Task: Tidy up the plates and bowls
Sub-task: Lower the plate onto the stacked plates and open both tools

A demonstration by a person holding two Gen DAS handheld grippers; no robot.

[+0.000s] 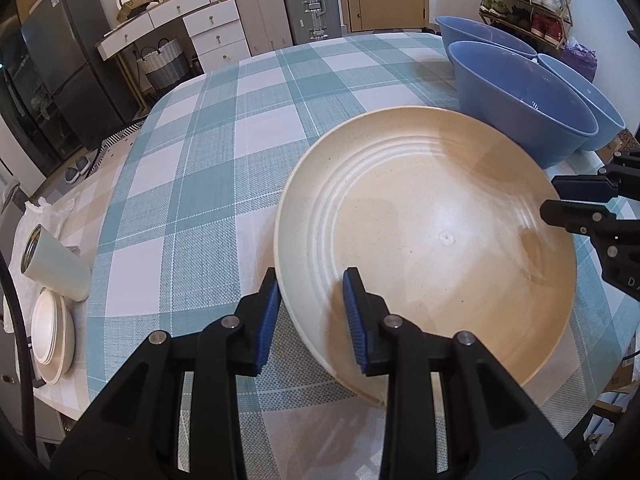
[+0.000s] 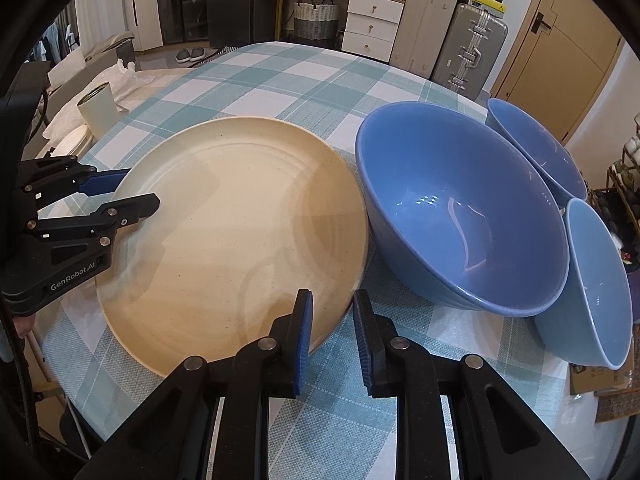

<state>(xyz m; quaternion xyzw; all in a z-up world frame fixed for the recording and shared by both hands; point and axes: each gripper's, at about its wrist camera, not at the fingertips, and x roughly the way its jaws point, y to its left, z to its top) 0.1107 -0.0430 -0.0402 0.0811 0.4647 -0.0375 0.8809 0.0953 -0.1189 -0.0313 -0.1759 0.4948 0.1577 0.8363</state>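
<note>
My left tool [image 1: 310, 316] sits closest, its blue pads [image 1: 269, 320] straddling the near rim of the cream plate [image 1: 432, 248]; one pad is outside the rim and the other over the plate's inside, both standing clear of it, so the tool is released rather than clamped. My right tool [image 2: 332, 340] straddles the opposite rim the same way, one pad [image 2: 304, 344] over the plate and the other beyond its edge, with a gap on both sides, also released. The plate lies flat on the checked teal-and-white cloth of the worktop [image 1: 192, 168]. Just beside it stands a large blue bowl [image 2: 460, 208], its side close against the plate's rim, and two smaller blue bowls [image 2: 532, 148] sit past it near the worktop's edge. Well apart, at the far side of the cloth, a pale tumbler [image 1: 52, 264] lies beside a small stack of white dishes [image 1: 50, 336].
</note>
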